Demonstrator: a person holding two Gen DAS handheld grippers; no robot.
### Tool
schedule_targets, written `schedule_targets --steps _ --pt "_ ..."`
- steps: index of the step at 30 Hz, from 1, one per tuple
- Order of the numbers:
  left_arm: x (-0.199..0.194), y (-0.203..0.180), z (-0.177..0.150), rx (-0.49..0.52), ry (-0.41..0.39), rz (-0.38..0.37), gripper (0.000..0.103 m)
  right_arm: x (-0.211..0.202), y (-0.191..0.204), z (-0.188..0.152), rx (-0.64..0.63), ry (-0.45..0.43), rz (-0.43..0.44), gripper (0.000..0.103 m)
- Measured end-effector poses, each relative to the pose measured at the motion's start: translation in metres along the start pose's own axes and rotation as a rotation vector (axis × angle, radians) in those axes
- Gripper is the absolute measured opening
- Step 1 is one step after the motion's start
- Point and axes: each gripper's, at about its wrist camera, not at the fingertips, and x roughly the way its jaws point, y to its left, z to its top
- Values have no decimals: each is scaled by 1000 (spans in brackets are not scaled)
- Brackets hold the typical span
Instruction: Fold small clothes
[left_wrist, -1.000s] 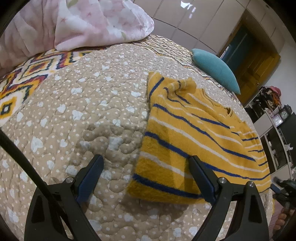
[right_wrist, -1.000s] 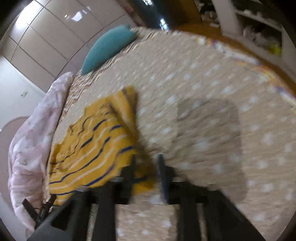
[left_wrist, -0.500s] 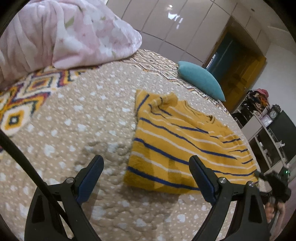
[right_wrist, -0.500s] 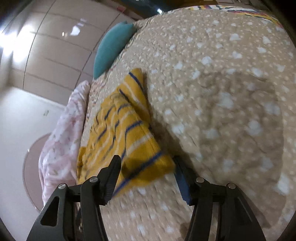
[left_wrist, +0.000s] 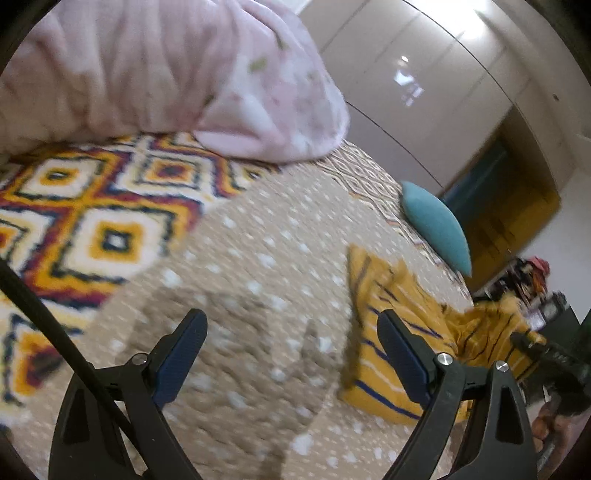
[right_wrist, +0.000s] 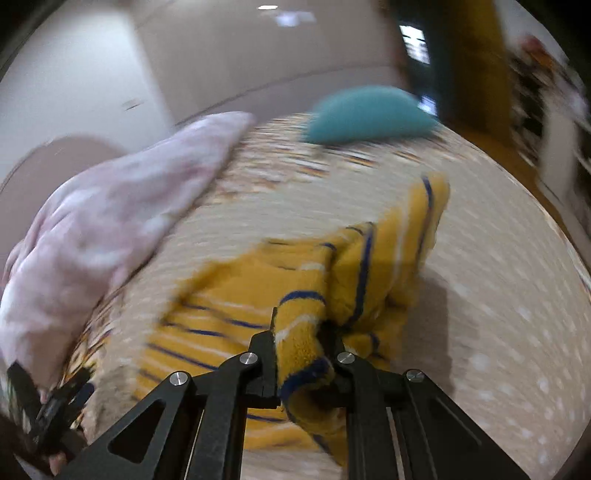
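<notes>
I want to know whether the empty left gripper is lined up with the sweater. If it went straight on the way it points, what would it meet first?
Probably the beige dotted quilt, not the yellow striped sweater. The open left gripper frames bare quilt; the sweater lies off to its right, behind the right finger. Blur makes depth uncertain.

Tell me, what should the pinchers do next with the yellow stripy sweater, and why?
Probably carry the pinched corner across the yellow sweater and lay it down as a fold. The right gripper has just closed on that corner and holds it lifted off the quilt, while the left gripper is open and holds nothing.
</notes>
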Motion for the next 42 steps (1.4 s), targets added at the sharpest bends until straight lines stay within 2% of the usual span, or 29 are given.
schedule_targets --steps 2,5,8,10,13,15,20,22,24,26,27,29,31,34,36,39,41,42 --pt "-2 8 6 -13 -13 27 92 16 52 1 -91 22 64 12" --pt "-7 25 11 -43 -19 59 92 45 112 -16 -222 76 92 12" --pt "-6 39 16 -75 -13 79 92 82 153 -53 -343 162 76 12" --pt "-7 46 17 -95 -9 85 92 105 165 -76 -401 213 42 12" --pt "-7 51 19 -122 -8 79 92 117 167 -93 -433 221 24 15" --pt "-5 51 19 -129 -6 76 92 115 165 -96 -418 222 58 20" --pt "3 41 18 -127 3 66 92 104 171 -95 -404 252 135 17" --pt "4 38 17 -144 5 38 92 104 173 -94 -403 261 175 21" --pt "5 35 16 -151 11 7 92 101 166 -88 -353 294 240 28" --pt "7 25 15 -126 23 -27 92 90 148 -79 -255 313 329 30" --pt "9 19 13 -106 28 -35 92 79 133 -73 -186 308 387 33" --pt "14 6 10 -77 43 -58 92 62 113 -63 -117 278 423 40" --pt "23 -10 3 -50 80 -107 92 44 93 -51 -79 224 397 48" --pt "39 -35 -10 -9 144 -191 92 38 77 -32 -87 195 295 48" --pt "50 -53 -20 29 183 -225 92 45 81 -23 -114 207 253 49" --pt "65 -72 -30 76 212 -215 92 68 102 -10 -197 266 216 52" --pt "73 -77 -35 80 232 -191 76 86 125 -2 -262 310 193 55" --pt "78 -77 -37 80 253 -179 43 96 136 -1 -290 336 184 59"
